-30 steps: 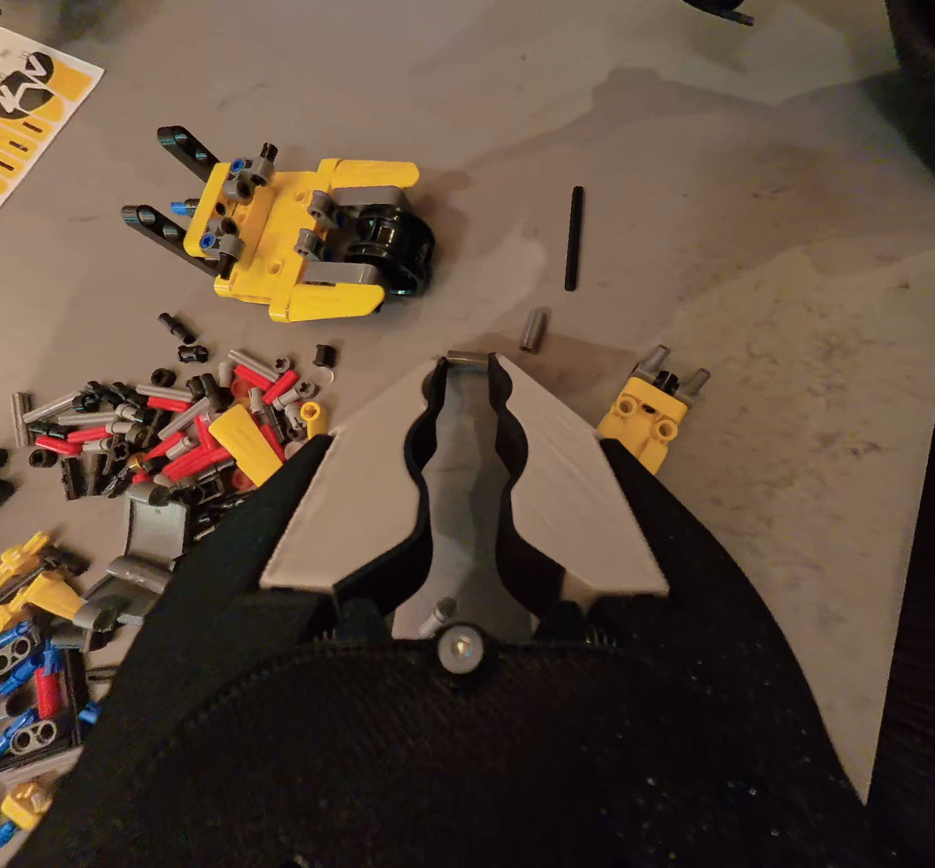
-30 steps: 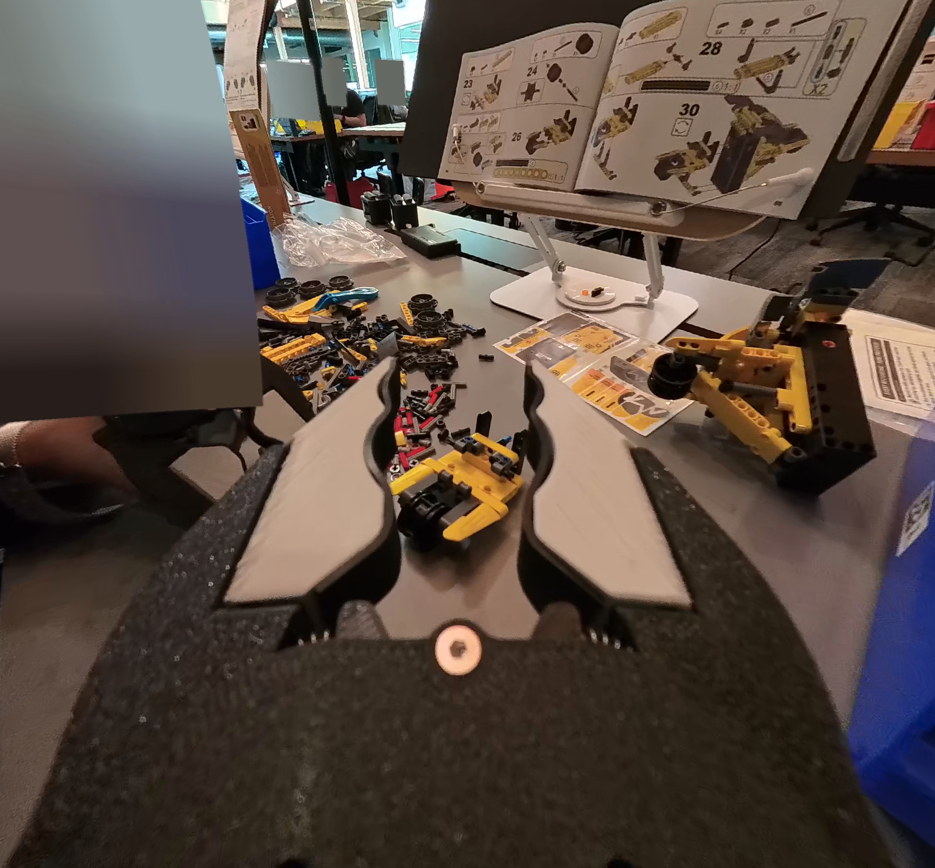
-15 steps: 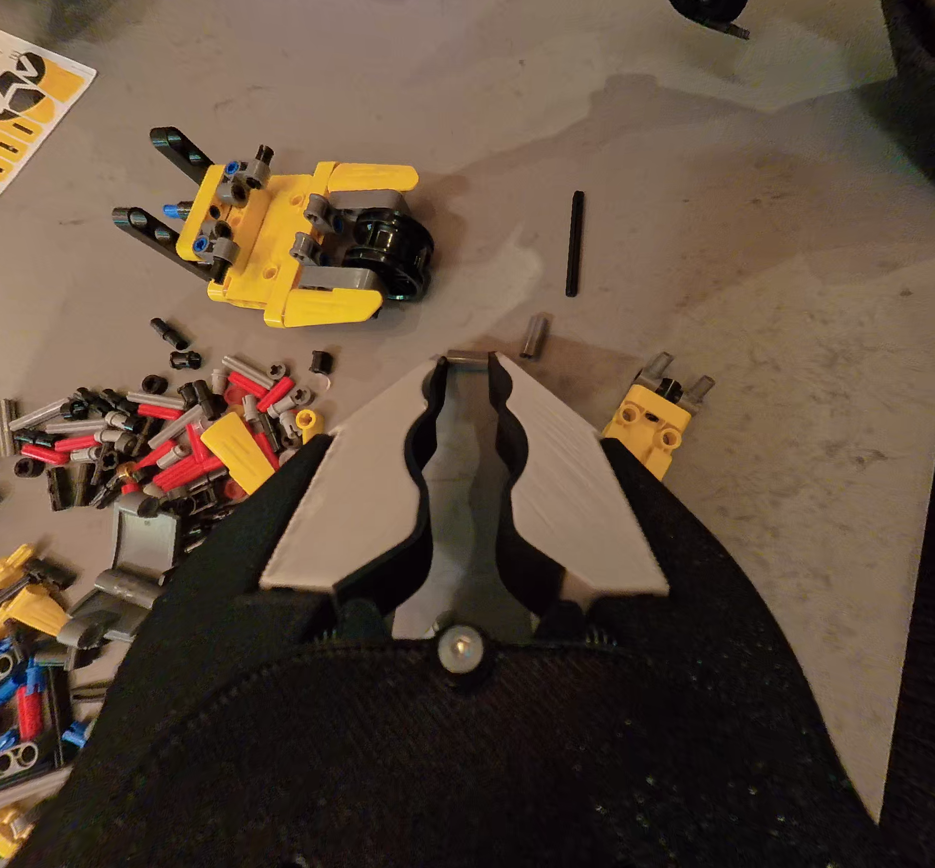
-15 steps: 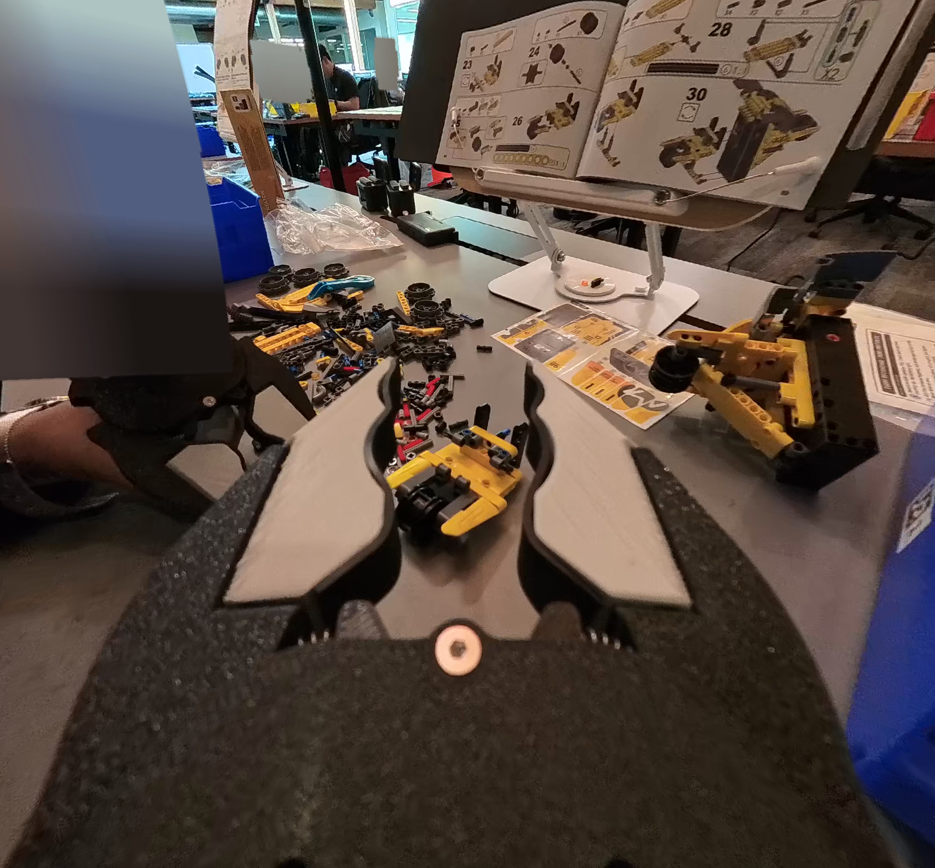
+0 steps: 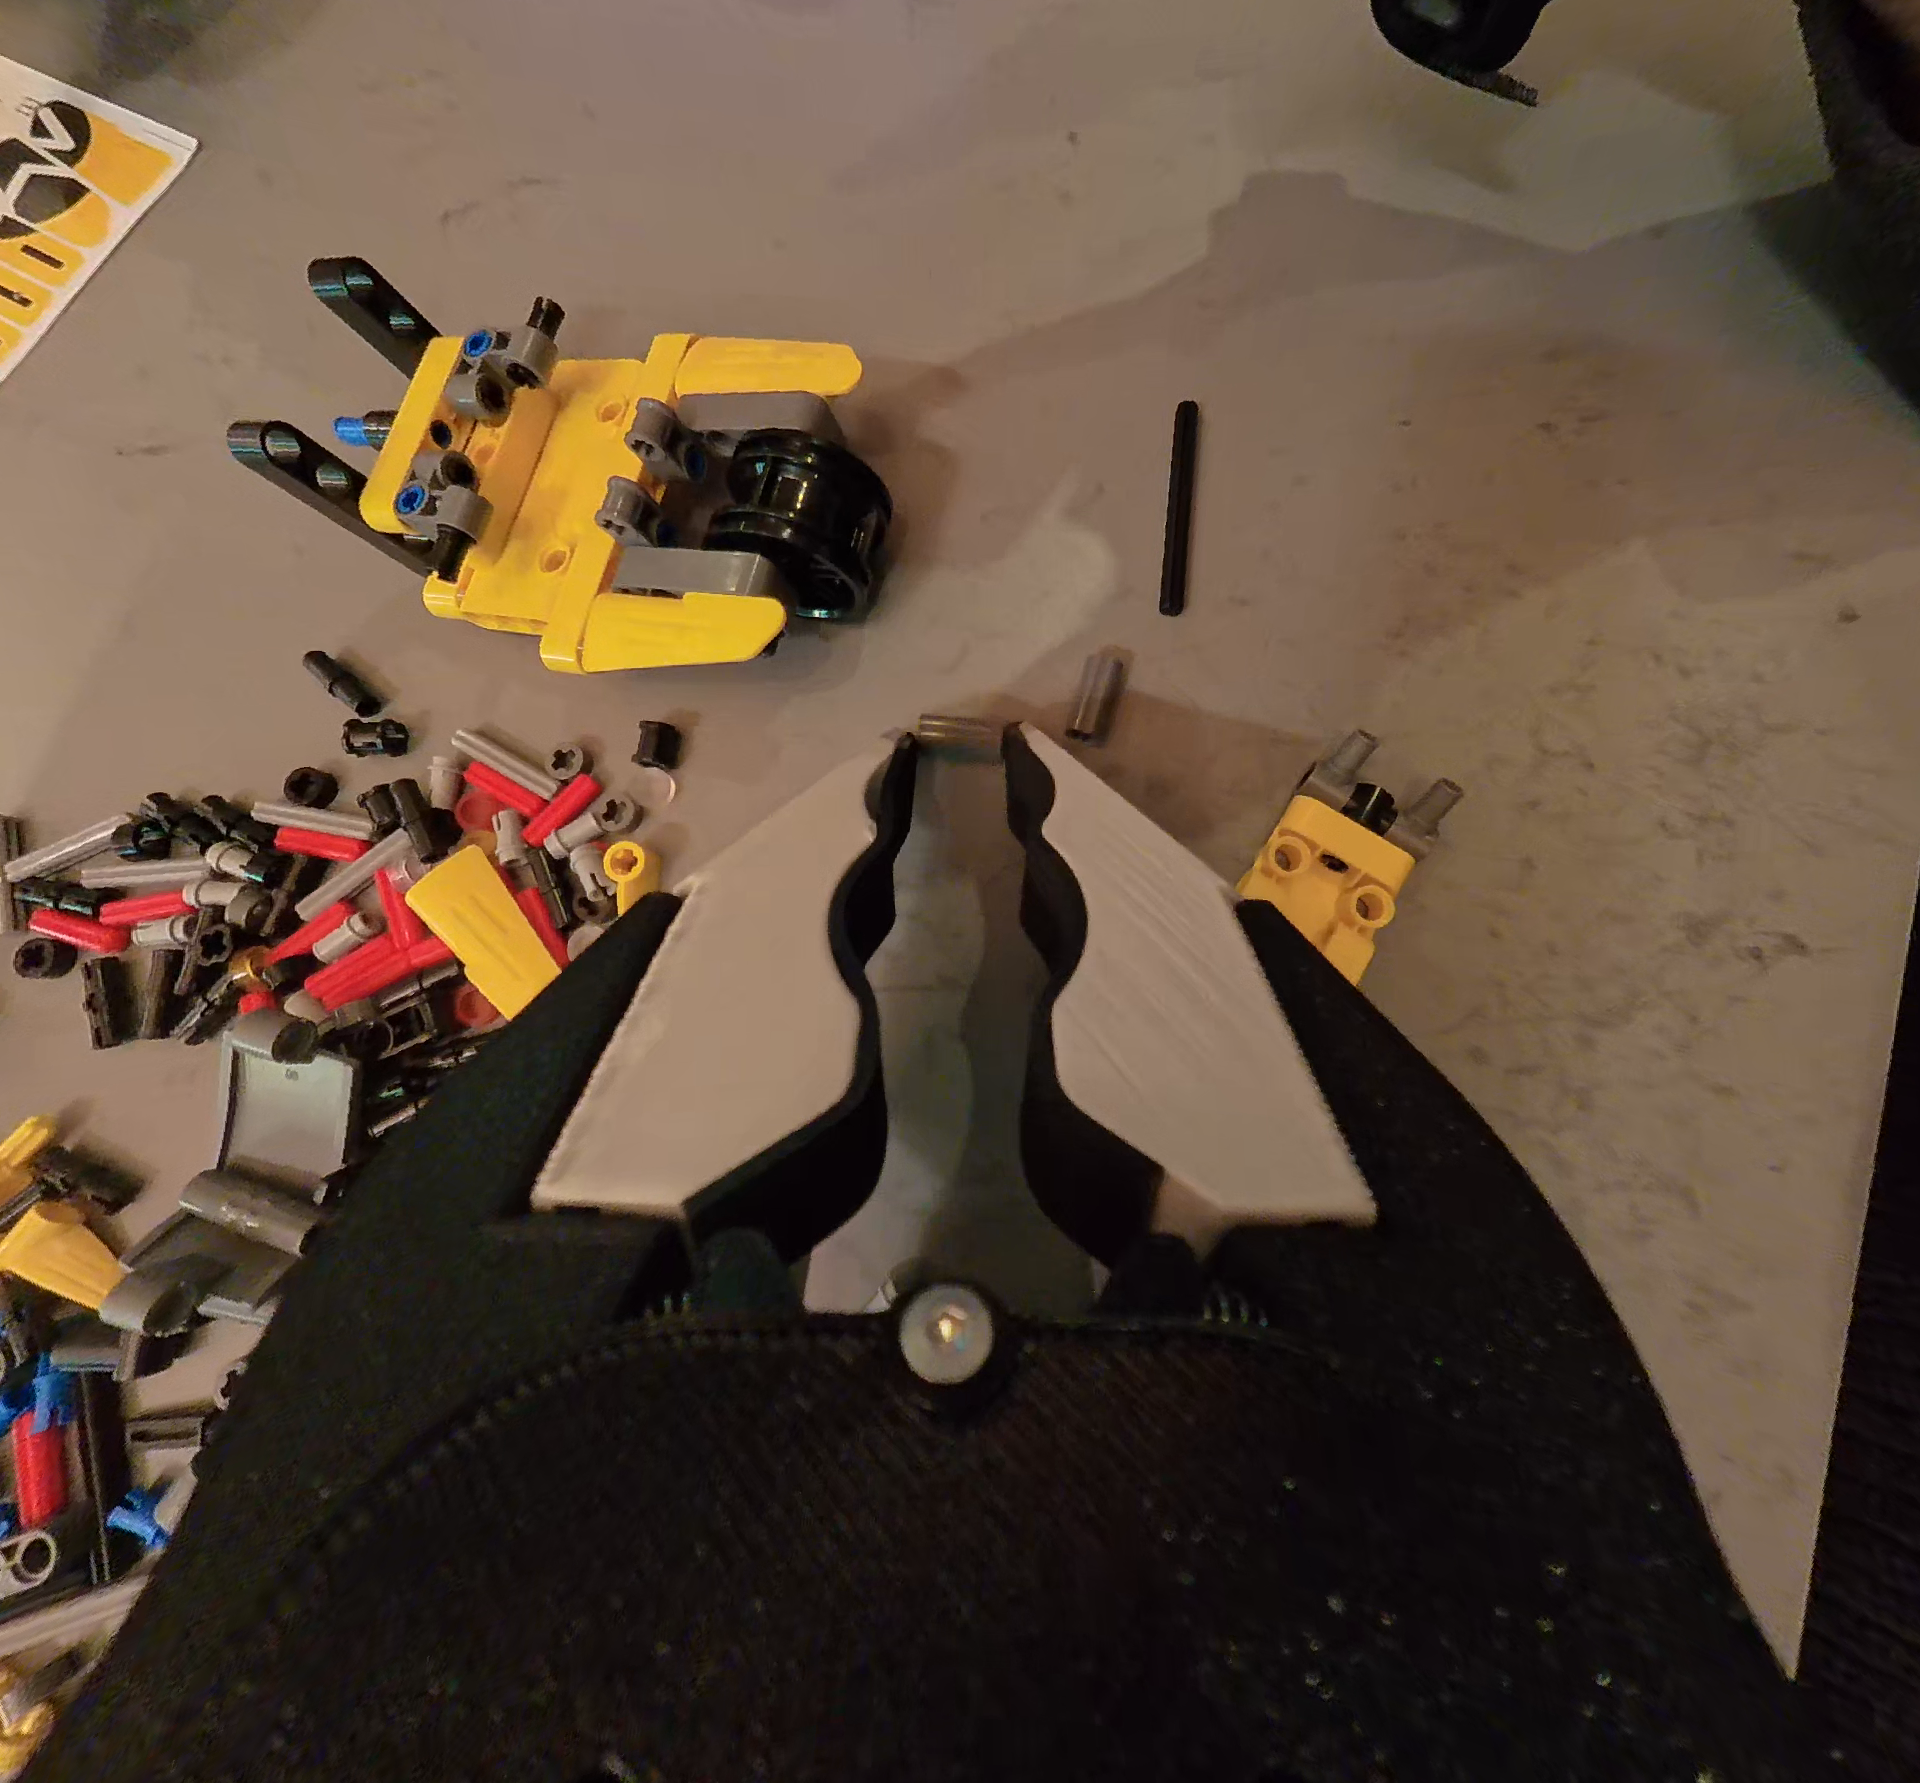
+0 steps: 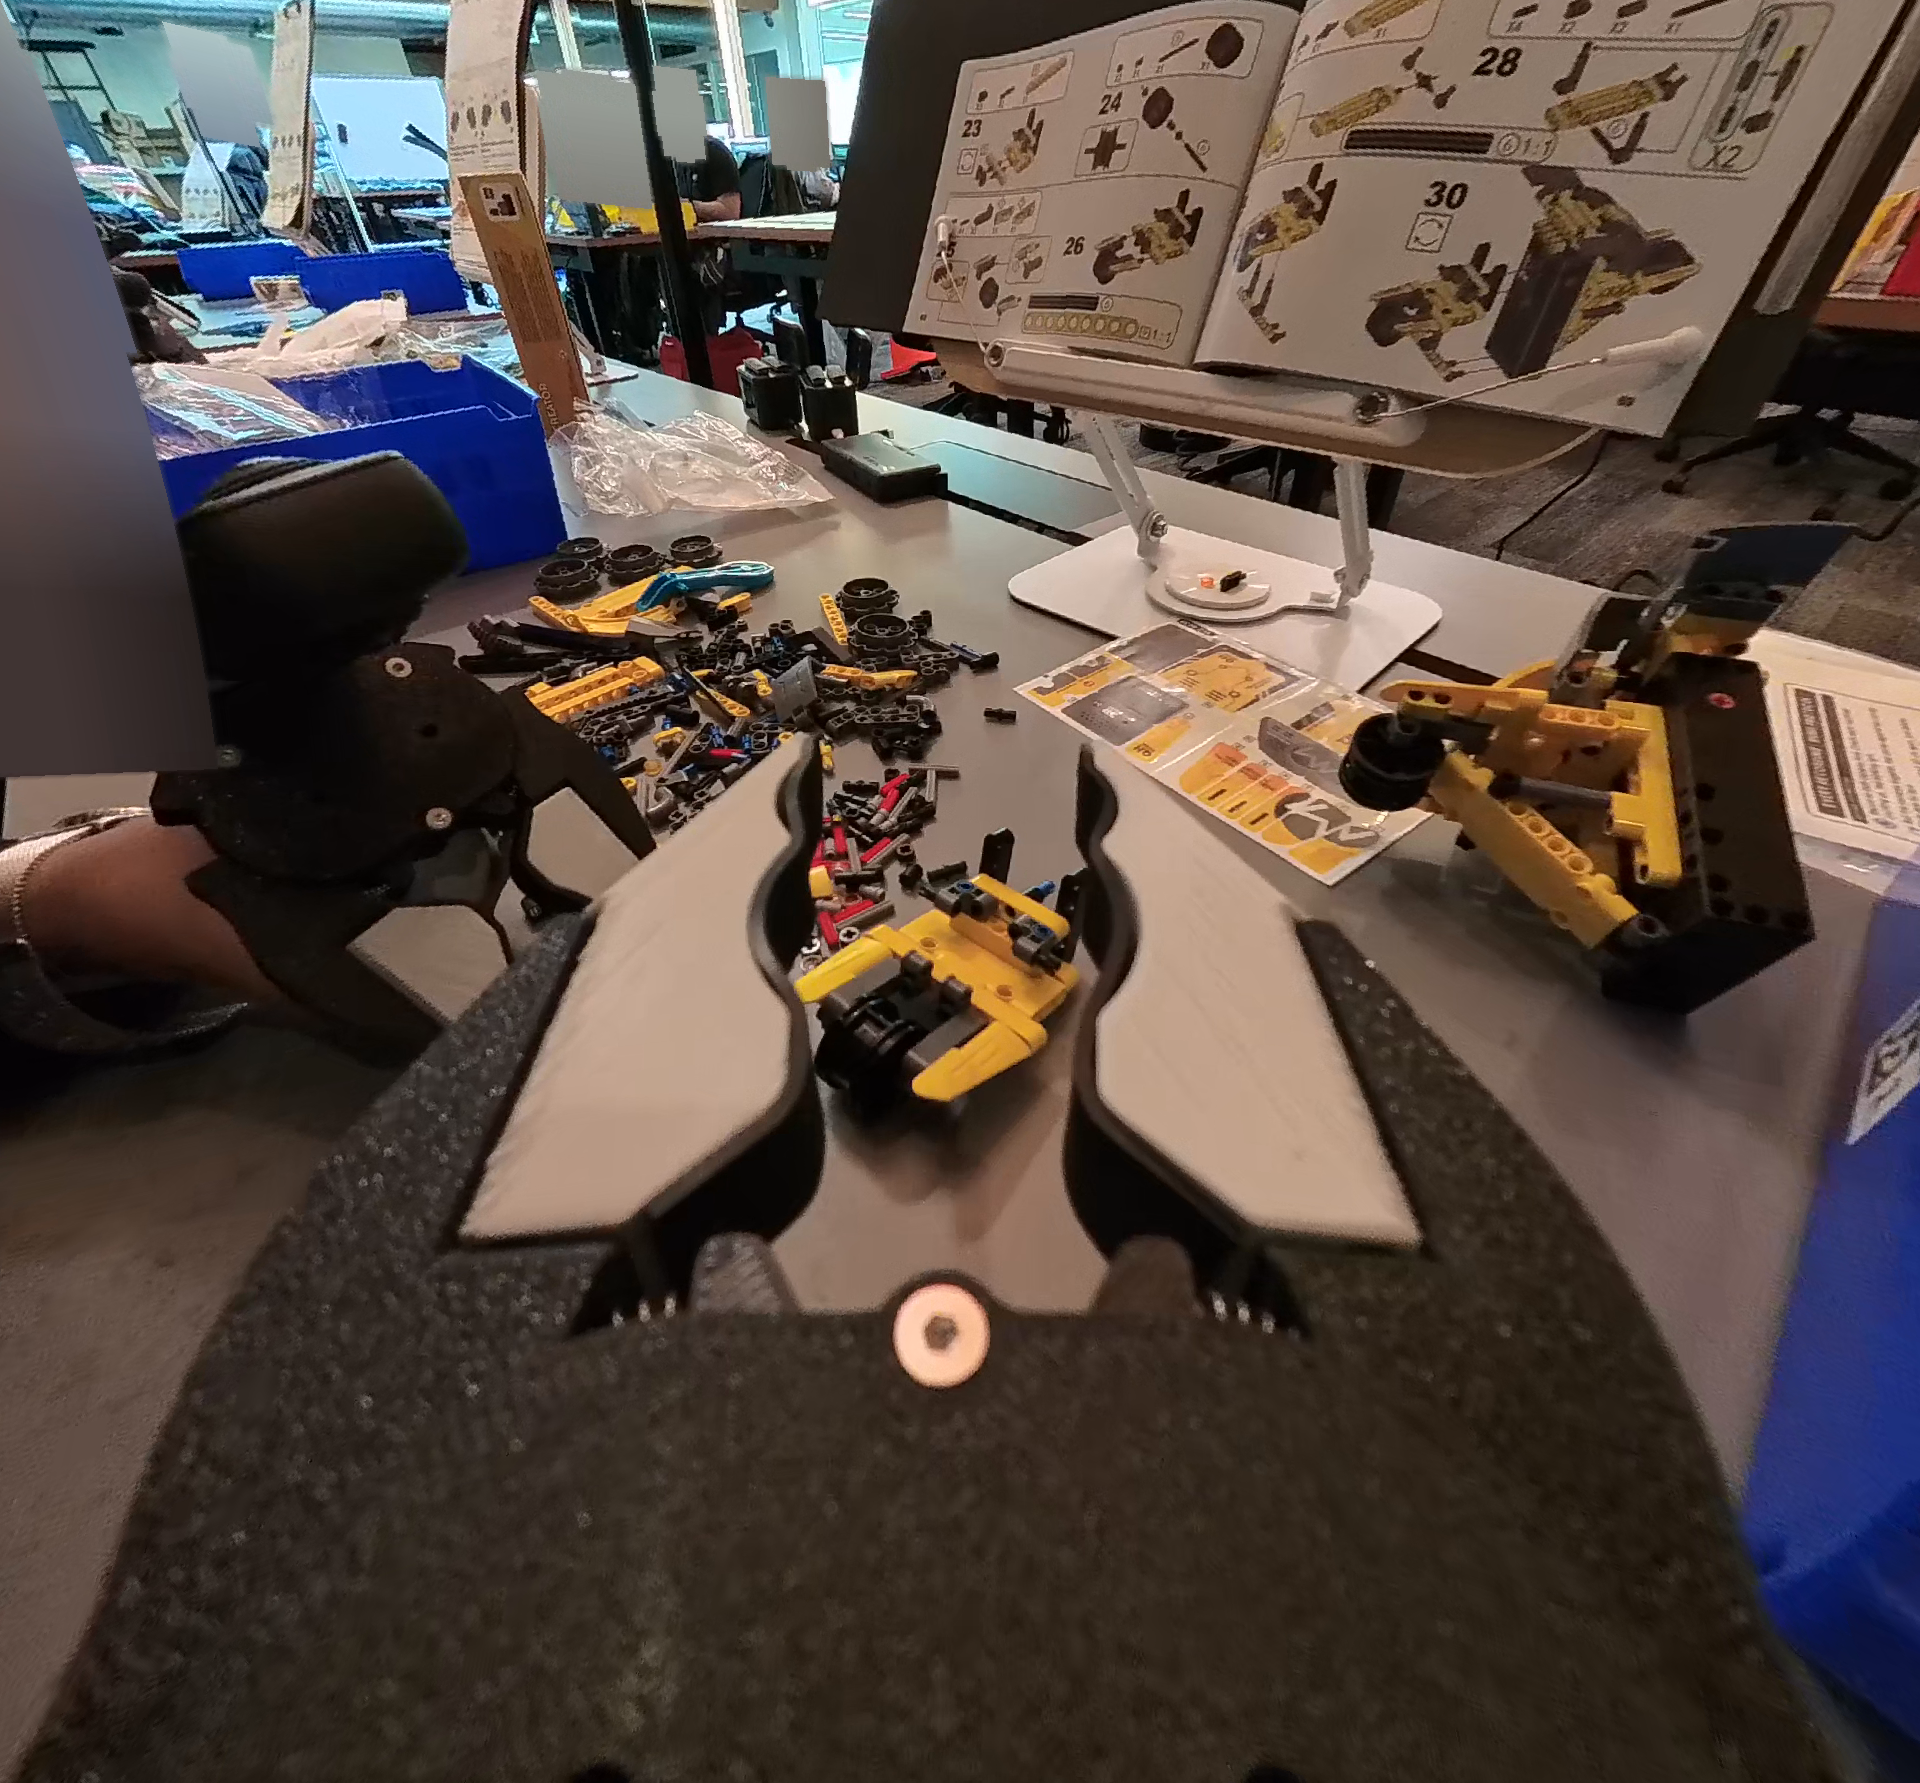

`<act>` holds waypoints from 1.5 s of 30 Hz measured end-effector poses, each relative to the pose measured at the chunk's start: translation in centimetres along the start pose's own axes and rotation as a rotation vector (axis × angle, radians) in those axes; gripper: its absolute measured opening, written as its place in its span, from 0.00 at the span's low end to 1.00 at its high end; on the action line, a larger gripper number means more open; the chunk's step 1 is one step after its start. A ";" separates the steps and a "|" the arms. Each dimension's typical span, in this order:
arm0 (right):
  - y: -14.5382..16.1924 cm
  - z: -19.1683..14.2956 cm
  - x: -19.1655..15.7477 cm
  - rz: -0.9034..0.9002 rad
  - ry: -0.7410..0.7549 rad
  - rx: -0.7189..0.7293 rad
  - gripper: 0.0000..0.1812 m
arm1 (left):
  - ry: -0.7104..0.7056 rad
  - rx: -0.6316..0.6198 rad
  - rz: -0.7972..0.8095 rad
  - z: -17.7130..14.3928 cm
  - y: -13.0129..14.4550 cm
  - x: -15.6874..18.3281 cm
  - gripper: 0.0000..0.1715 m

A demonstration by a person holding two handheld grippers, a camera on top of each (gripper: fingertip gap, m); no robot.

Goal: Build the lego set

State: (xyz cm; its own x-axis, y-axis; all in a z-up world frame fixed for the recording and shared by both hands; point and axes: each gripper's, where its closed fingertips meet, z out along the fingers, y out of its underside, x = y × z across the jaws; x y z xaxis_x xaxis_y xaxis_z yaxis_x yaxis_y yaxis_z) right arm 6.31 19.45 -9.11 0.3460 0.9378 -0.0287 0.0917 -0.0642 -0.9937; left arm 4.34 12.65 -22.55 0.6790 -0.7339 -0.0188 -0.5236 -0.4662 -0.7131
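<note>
My left gripper (image 5: pixel 956 741) is shut on a small grey sleeve (image 5: pixel 954 725), pinched at the fingertips just above the grey table. A second grey sleeve (image 5: pixel 1099 696) lies just right of the tips, and a black axle (image 5: pixel 1179 507) lies beyond it. A small yellow block with grey pins (image 5: pixel 1330 876) sits to the right of the fingers. A yellow sub-assembly with a black wheel (image 5: pixel 582 507) lies ahead on the left. My right gripper (image 6: pixel 945 767) is open and empty, held above the table, with the same sub-assembly (image 6: pixel 956 975) showing between its fingers.
A pile of loose red, grey, black and yellow parts (image 5: pixel 312 902) lies at the left. A larger yellow and black model (image 6: pixel 1558 798), a sticker sheet (image 6: pixel 1216 736) and an open booklet on a stand (image 6: pixel 1351 175) are at the back right. A blue bin (image 6: pixel 1860 1318) stands at the right edge. Spacing between my two grippers at the tips: around 15 cm. The black axle (image 5: pixel 1179 507) lies some 6 cm from my left tips, 15 cm from my right tips.
My left gripper keeps its hold on the grey sleeve and has drifted only slightly. The right view has shifted a little, and the left gripper shows more fully in it.
</note>
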 end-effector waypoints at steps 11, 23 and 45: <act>0.0 0.0 0.0 -0.004 0.001 -0.002 0.27 | 0.005 0.029 -0.019 -0.4 -0.4 -0.1 0.08; 0.0 -0.1 0.0 -0.003 0.003 0.002 0.27 | -0.107 0.142 -0.117 -4.6 -0.4 -4.2 0.09; 1.0 0.2 1.2 0.002 0.043 -0.035 0.27 | -0.459 0.194 -0.418 -16.5 10.0 -12.0 0.07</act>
State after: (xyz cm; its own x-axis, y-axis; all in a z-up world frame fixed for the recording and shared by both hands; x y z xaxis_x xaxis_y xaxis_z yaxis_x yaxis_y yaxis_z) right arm 6.58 20.57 -10.11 0.3861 0.9221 -0.0254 0.1228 -0.0787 -0.9893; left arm -17.53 8.67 -17.90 0.9786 -0.2047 0.0206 -0.0948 -0.5376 -0.8379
